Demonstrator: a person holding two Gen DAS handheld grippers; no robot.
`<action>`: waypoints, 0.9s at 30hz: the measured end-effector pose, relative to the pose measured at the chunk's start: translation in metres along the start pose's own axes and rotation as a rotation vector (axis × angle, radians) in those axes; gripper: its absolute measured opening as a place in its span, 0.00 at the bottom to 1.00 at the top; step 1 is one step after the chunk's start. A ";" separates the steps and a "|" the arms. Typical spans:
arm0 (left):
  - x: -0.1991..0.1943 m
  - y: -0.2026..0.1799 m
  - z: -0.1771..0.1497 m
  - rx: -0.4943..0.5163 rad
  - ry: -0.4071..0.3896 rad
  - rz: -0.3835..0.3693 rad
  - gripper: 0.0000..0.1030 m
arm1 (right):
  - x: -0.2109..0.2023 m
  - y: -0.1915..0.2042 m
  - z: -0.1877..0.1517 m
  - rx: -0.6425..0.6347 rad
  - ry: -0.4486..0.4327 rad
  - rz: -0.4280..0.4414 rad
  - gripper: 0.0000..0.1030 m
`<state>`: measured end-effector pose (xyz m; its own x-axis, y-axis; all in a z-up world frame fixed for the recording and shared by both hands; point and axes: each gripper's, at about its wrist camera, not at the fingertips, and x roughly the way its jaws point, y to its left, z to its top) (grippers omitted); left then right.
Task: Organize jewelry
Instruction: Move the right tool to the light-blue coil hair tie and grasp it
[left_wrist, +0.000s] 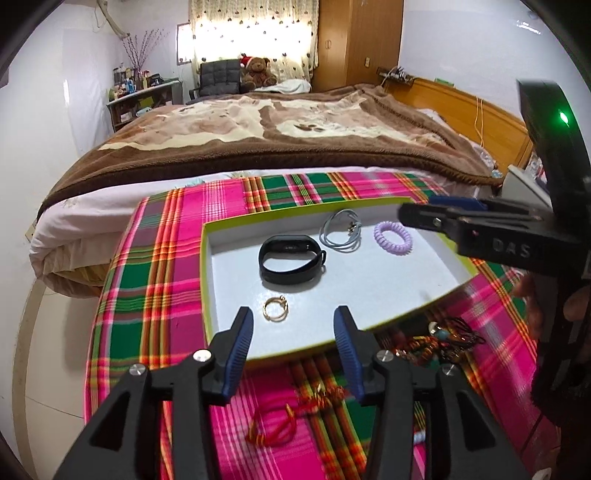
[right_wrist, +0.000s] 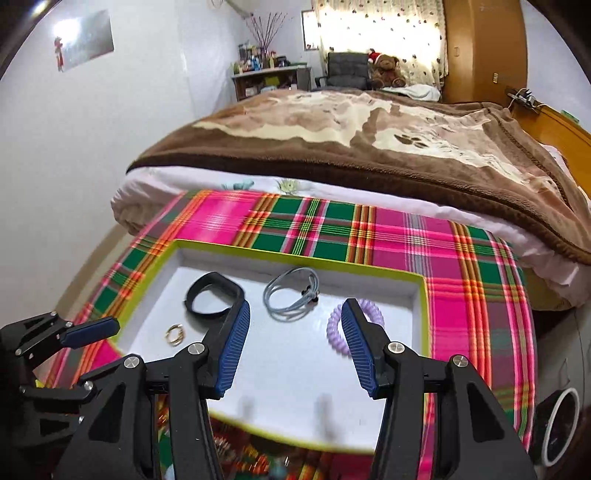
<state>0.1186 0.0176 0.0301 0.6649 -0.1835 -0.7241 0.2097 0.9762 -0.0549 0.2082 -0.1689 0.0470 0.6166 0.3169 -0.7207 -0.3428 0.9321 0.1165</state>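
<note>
A shallow white tray with a lime-green rim (left_wrist: 207, 280) (right_wrist: 424, 295) lies on the plaid cloth. Inside it are a black wristband (left_wrist: 291, 264) (right_wrist: 207, 295), a grey cord loop (left_wrist: 341, 236) (right_wrist: 291, 295), a lilac coil hair tie (left_wrist: 392, 238) (right_wrist: 336, 332) and a gold ring (left_wrist: 275, 309) (right_wrist: 174, 334). My left gripper (left_wrist: 293, 317) hangs open above the tray's near edge, the ring just beyond its tips. My right gripper (right_wrist: 295, 314) stands open over the tray, empty, with the coil tie beside its right finger. Red cord bracelets (left_wrist: 295, 413) and beaded pieces (left_wrist: 443, 339) lie on the cloth in front of the tray.
The plaid cloth (left_wrist: 177, 258) (right_wrist: 480, 280) covers a small table that butts against a bed with a brown blanket (left_wrist: 258, 125) (right_wrist: 369, 129). A white-rimmed round object (right_wrist: 559, 424) sits at the right edge. Floor shows to the left.
</note>
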 end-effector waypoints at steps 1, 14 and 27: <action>-0.004 0.001 -0.002 -0.006 -0.007 0.000 0.50 | -0.007 0.001 -0.004 0.002 -0.007 0.005 0.51; -0.031 0.034 -0.047 -0.118 -0.015 -0.026 0.51 | -0.055 0.015 -0.090 0.013 0.008 0.044 0.51; -0.028 0.061 -0.076 -0.192 0.008 -0.026 0.51 | -0.033 0.044 -0.126 -0.002 0.093 0.041 0.51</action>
<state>0.0581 0.0914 -0.0053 0.6549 -0.2090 -0.7262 0.0859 0.9754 -0.2032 0.0835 -0.1599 -0.0103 0.5331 0.3373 -0.7759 -0.3683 0.9182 0.1462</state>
